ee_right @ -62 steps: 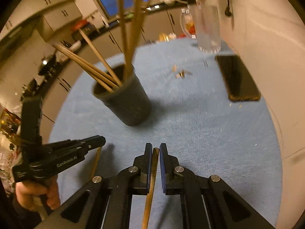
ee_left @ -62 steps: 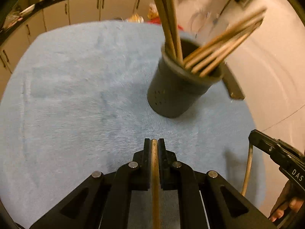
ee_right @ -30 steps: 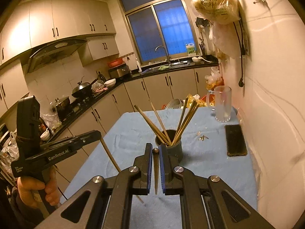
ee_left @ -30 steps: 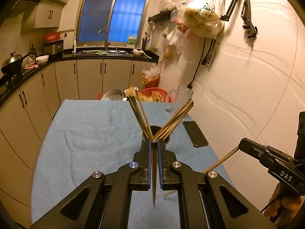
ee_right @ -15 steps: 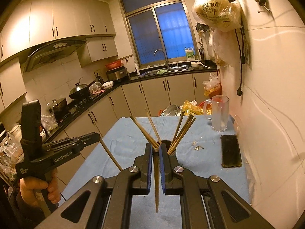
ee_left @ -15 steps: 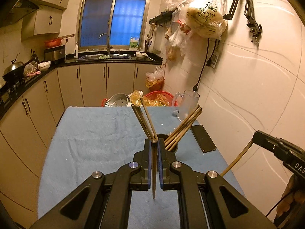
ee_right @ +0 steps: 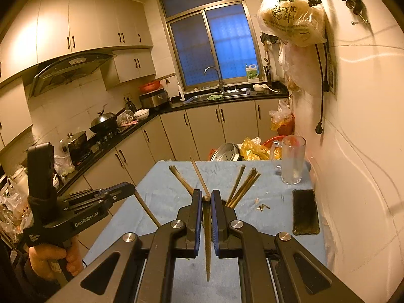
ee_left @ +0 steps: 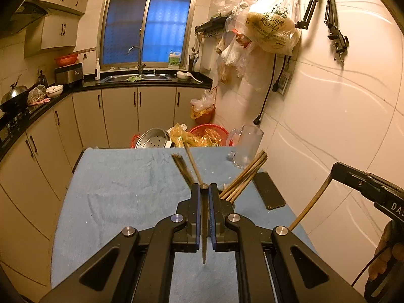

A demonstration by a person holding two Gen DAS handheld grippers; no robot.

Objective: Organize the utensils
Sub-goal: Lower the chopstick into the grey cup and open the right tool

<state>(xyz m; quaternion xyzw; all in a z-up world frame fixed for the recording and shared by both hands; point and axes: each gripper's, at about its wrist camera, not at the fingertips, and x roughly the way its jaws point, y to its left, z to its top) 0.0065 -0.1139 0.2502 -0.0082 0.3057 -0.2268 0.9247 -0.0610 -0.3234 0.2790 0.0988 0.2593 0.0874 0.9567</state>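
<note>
My left gripper (ee_left: 204, 185) is shut on a single wooden chopstick (ee_left: 204, 240) that hangs point-down between its pads, high above the blue-clothed table (ee_left: 121, 192). My right gripper (ee_right: 206, 192) clamps another chopstick (ee_right: 207, 247) the same way. Several chopsticks (ee_left: 243, 176) fan out of a dark holder that sits almost wholly hidden behind the fingers in both views; the same chopsticks (ee_right: 242, 189) show in the right wrist view. Each gripper appears in the other's view: the right gripper (ee_left: 338, 170) at the right edge, the left gripper (ee_right: 127, 188) at the left, held by a hand (ee_right: 48, 255).
A black phone (ee_right: 305, 212) lies by the right wall, with a tall glass mug (ee_right: 293, 162) behind it and small crumbs (ee_right: 261, 207) beside it. A steamer pot (ee_left: 151, 139) and bags stand past the table's far end. Cabinets line the left.
Both grippers have lifted and drawn back from the holder, each still clamping its chopstick. The table and holder now sit lower and farther off in both views.
</note>
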